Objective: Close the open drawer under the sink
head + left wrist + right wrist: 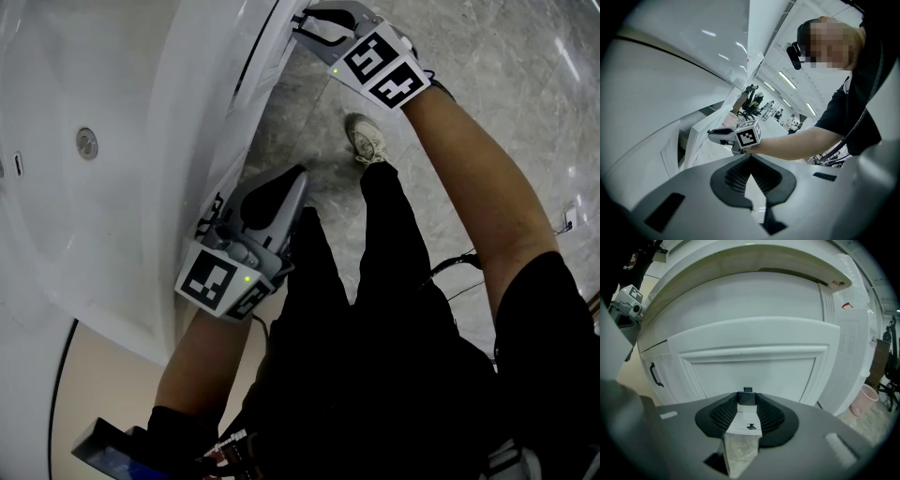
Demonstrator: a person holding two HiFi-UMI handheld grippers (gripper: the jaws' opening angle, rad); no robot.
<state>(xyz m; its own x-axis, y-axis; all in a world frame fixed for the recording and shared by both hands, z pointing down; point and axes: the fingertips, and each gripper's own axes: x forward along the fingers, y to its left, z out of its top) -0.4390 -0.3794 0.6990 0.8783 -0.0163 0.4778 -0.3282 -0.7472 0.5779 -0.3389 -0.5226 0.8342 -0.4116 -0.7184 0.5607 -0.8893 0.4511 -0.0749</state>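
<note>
My right gripper (pixel 747 404) is clenched on the small black handle (pixel 747 397) of the glossy white panelled drawer (pixel 754 366), under the rounded sink (pixel 56 206). My left gripper (pixel 750 157) is pinched together, empty. The drawer's interior is hidden.

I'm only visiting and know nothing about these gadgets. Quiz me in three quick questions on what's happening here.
1. True or false: the jaws of the left gripper stand wide apart.
2. What sits between the jaws of the right gripper? A) a cup B) a dark handle C) nothing at all
3. What colour is the drawer front that faces the right gripper?

Key: 1 false, the jaws are together with nothing between them; 2 B; 3 white.
</note>
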